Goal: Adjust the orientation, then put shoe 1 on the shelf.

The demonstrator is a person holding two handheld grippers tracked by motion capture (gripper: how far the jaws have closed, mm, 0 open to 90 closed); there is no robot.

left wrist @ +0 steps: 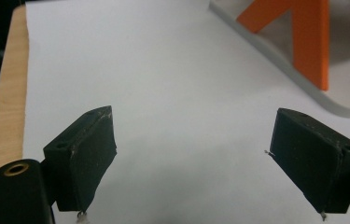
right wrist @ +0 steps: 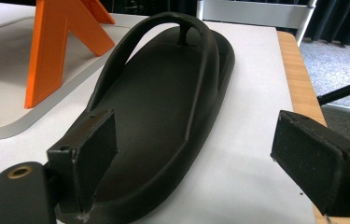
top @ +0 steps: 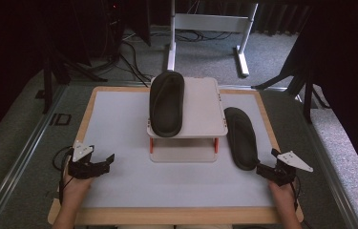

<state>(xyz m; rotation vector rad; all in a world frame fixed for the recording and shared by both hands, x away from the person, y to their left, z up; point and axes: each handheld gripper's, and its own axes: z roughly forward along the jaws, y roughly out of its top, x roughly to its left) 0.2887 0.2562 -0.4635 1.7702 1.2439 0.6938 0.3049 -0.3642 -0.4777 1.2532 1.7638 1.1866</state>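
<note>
At the near edge of the table [top: 119, 210], two hands entering from below: left hand [top: 74, 188] carrying the left gripper [top: 101, 164], right hand [top: 281, 193] carrying the right gripper [top: 266, 164]. Left gripper, topped by a grey three-cornered plate [top: 82, 151], hovering over bare white table surface [left wrist: 163, 93], jaws standing wide apart and gripping nothing; in the left gripper view, white shelf base [left wrist: 303, 88] and orange leg [left wrist: 310, 42] lying ahead to the right, well apart from the jaws. Right gripper, likewise bearing a grey plate [top: 297, 161], sitting at the heel end of a black sandal [top: 241, 137] lying flat on the table; in the right gripper view, jaws spread wide, left jaw overlapping the sandal [right wrist: 163, 116] at its heel, right jaw off to the side over white surface, nothing clamped; contact with the sandal not determinable. Sandal strap [right wrist: 163, 28] arching up toward the toe end. Just beside this sandal, toward the middle of the table, a small white two-level shelf [top: 205, 109] on orange legs [top: 216, 143]. On the shelf top, left half, a second black sandal [top: 167, 102] lying lengthwise, toe end reaching past the far edge. Beyond the table, grey carpet [top: 272, 52], cables [top: 133, 57] and a white frame stand [top: 210, 28]
</note>
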